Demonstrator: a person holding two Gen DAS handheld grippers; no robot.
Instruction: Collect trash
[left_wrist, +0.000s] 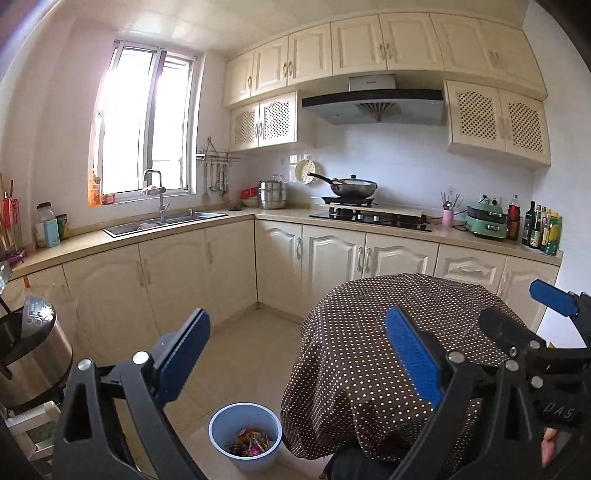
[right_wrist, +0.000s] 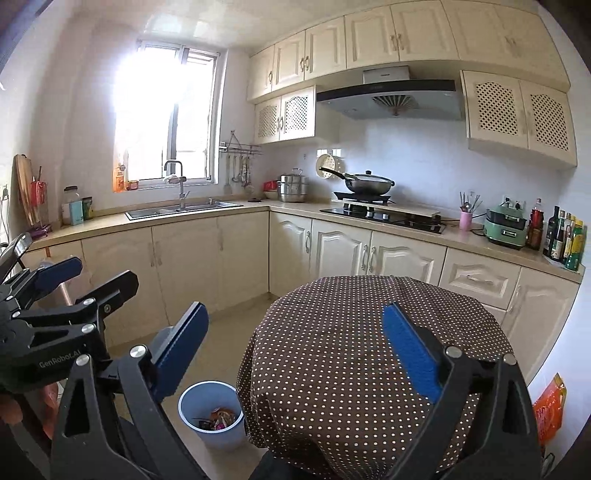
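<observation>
A light blue trash bin (left_wrist: 245, 435) stands on the floor beside a round table with a brown polka-dot cloth (left_wrist: 369, 332). Colourful wrappers (left_wrist: 251, 443) lie inside the bin. The bin also shows in the right wrist view (right_wrist: 210, 417), left of the table (right_wrist: 332, 350). My left gripper (left_wrist: 295, 354) is open and empty, held above the floor and the table's edge. My right gripper (right_wrist: 295, 350) is open and empty over the table top. The right gripper shows in the left wrist view (left_wrist: 524, 317), and the left gripper in the right wrist view (right_wrist: 92, 273).
Cream kitchen cabinets run along two walls with a sink (left_wrist: 162, 221) and a stove with a wok (left_wrist: 354, 188). A steel pot-like appliance (left_wrist: 29, 354) stands at the left. Bottles (left_wrist: 543, 229) line the counter's right end. An orange packet (right_wrist: 550, 406) hangs at the right.
</observation>
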